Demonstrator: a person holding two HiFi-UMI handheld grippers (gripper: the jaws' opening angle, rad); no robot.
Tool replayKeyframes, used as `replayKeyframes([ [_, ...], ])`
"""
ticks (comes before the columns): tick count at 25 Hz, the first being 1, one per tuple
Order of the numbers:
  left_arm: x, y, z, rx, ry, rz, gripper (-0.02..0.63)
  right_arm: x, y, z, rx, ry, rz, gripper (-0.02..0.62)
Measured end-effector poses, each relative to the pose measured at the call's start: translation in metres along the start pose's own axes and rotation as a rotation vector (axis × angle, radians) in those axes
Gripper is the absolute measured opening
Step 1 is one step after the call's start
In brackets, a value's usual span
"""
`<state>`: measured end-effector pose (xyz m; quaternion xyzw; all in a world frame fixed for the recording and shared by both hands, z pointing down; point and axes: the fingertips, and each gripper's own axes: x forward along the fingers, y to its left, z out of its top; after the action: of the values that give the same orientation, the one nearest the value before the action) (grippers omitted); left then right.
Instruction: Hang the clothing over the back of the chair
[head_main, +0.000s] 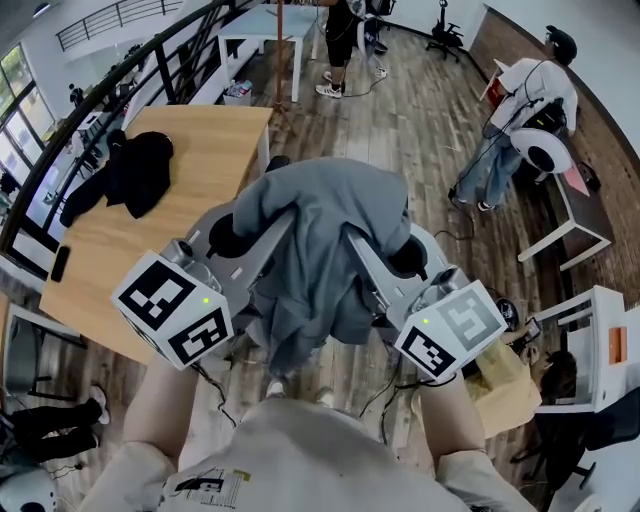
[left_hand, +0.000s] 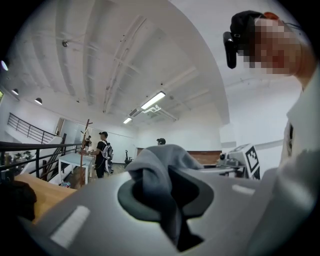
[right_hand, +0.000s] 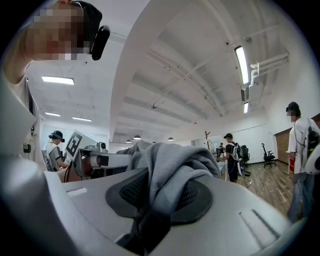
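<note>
Holding the grey garment (head_main: 322, 250) aloft, I have my left gripper (head_main: 232, 236) and right gripper (head_main: 406, 256) each clamped on a fold, cloth sagging between them off the wooden table's (head_main: 190, 150) near corner.

The clothing (head_main: 330, 240) is seen in a plain blue-grey. The bodies of the left gripper (head_main: 232, 236) and the right gripper (head_main: 408, 256) are coloured light grey, and their pads (right_hand: 131, 192) are black with a fine dotted texture. A pattern of black squares on white is carried by the left cube (head_main: 175, 308). On the right cube (head_main: 452, 328) grey as well as black squares are shown on white. The table (head_main: 205, 135) is coloured in pale wood, and the garment (head_main: 125, 178) on it is black. The floor (head_main: 430, 110) is patterned in brown and grey planks. A cream shirt (head_main: 300, 450) is worn by the person.
</note>
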<state>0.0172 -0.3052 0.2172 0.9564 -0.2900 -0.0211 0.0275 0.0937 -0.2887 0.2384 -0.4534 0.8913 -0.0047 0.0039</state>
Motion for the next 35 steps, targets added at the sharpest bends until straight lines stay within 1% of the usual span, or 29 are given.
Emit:
replayKeyframes([
  [4,0.017,0.014,-0.015,0.001,0.027,-0.012,0.035,0.012,-0.017,-0.014,-0.003,0.028,-0.02,0.107],
  [12,0.046,0.036,-0.052,0.012,0.086,0.006,0.038,0.03,-0.048,-0.049,0.023,0.091,-0.046,0.109],
  [16,0.06,0.052,-0.063,0.023,0.117,0.001,0.038,0.044,-0.062,-0.06,0.015,0.118,-0.045,0.112],
  [18,0.069,0.059,-0.068,0.042,0.14,0.0,0.038,0.051,-0.071,-0.066,-0.005,0.137,-0.049,0.114],
  [22,0.085,0.07,-0.082,0.148,0.205,0.008,0.046,0.062,-0.087,-0.081,-0.071,0.19,-0.059,0.118],
  [23,0.088,0.072,-0.086,0.164,0.216,0.009,0.046,0.065,-0.09,-0.085,-0.081,0.201,-0.06,0.118],
  [30,0.107,0.084,-0.119,0.168,0.27,0.012,0.051,0.071,-0.108,-0.114,-0.094,0.259,-0.086,0.118],
  [32,0.111,0.086,-0.132,0.178,0.303,0.014,0.052,0.071,-0.112,-0.125,-0.105,0.283,-0.091,0.118],
  [35,0.117,0.09,-0.152,0.202,0.369,0.02,0.052,0.073,-0.119,-0.14,-0.159,0.34,-0.093,0.12],
])
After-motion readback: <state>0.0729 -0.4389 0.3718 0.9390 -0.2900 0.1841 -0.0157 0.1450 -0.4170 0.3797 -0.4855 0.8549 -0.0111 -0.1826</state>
